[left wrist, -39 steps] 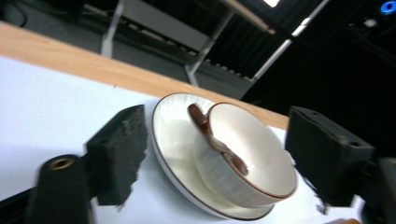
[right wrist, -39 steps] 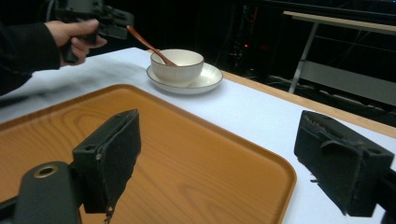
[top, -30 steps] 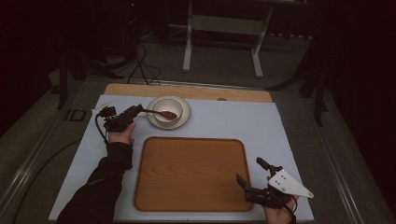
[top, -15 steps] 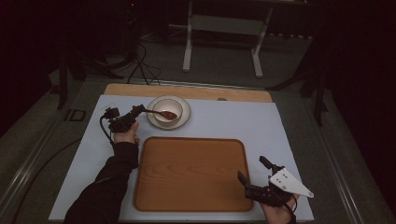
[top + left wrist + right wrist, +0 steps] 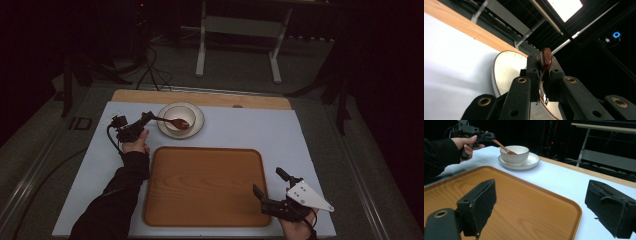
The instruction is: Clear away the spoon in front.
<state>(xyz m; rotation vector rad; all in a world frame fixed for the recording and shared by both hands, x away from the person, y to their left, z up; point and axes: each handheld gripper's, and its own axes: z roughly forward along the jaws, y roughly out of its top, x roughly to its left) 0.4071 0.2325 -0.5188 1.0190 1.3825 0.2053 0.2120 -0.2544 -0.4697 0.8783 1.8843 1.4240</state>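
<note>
A brown wooden spoon lies with its head in a white bowl that stands on a white saucer at the far left of the white mat. My left gripper has just been closing and is now shut on the spoon's handle; the left gripper view has the spoon pinched between the black jaws above the saucer. My right gripper rests open at the near right corner of a wooden tray, nothing between its jaws. In the right gripper view, my right gripper faces the bowl.
The tray is bare and takes up the mat's near middle. A wooden strip runs along the table's far edge. Beyond it, a metal stand rises from the dark floor. A cable loops beside my left hand.
The left gripper's jaws have closed on the spoon handle. Both hands have stayed where they were, and the bowl and tray have not moved.
</note>
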